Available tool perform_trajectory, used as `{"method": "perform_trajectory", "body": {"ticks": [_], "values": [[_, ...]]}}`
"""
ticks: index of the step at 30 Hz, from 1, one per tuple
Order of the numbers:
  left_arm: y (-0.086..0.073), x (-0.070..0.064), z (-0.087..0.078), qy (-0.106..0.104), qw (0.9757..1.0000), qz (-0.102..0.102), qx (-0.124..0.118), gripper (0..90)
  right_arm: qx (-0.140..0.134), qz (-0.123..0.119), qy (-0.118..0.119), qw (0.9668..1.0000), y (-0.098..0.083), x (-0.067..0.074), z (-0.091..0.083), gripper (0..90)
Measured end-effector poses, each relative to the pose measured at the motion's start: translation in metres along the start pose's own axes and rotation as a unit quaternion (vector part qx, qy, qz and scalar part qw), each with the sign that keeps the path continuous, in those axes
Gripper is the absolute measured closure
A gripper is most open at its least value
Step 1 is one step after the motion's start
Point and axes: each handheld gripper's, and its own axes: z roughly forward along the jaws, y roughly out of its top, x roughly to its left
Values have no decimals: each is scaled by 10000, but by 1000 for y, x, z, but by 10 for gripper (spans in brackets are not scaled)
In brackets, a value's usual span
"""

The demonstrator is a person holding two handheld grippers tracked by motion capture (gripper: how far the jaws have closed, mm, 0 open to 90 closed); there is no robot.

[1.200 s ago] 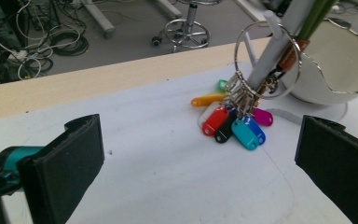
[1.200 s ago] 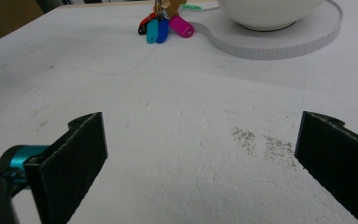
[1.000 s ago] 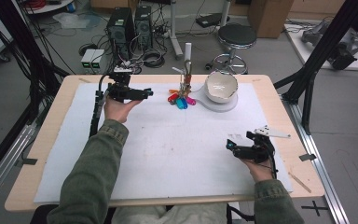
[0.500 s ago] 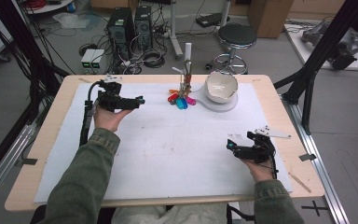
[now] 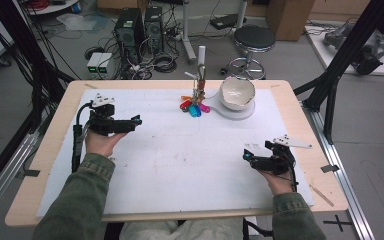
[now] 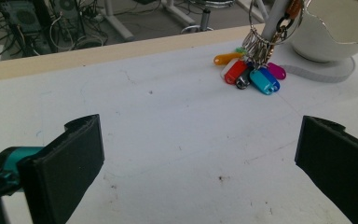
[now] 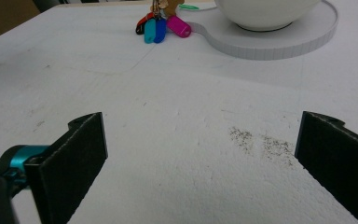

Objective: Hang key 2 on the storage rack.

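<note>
A bunch of coloured key tags [image 5: 193,106] [image 6: 249,74] [image 7: 159,26] hangs on rings from a small upright post [image 5: 200,75] at the back middle of the white mat. Right of it a white bowl [image 5: 237,92] [image 6: 338,28] [image 7: 265,10] sits on a round white base [image 5: 240,111] [image 7: 279,41]. My left gripper [image 5: 136,121] [image 6: 198,168] is held over the mat's left side, open and empty, pointing right toward the tags. My right gripper [image 5: 246,156] [image 7: 200,168] rests near the front right, open and empty, pointing left.
A white mat [image 5: 180,160] covers most of the wooden table [image 5: 55,130]. Black frame posts [image 5: 330,90] stand at both sides. A stool [image 5: 252,42], computer towers and cables lie on the floor behind the table.
My left gripper has drawn back toward the left and nearer the person, away from the key tags. The right gripper has stayed put.
</note>
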Motion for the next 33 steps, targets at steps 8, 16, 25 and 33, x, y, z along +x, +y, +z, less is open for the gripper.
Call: {"method": "perform_trajectory", "body": {"ticks": [8, 16, 25, 33], "values": [[-16, 7, -17, 267, 9989, 71, -367, 16, 3, -5, -9, 10000, 0, 0, 0, 15], [-44, 24, -35, 593, 9956, -67, -718, 16, 11, -22, -45, 10000, 0, 0, 1, 14], [-79, 45, -54, 899, 9900, -483, -976, 16, 14, -8, -83, 10000, 0, 0, 1, 14], [-89, 50, -65, 1032, 9871, -580, -1081, 16, 19, -9, -86, 10000, 0, 0, 1, 14]]}}
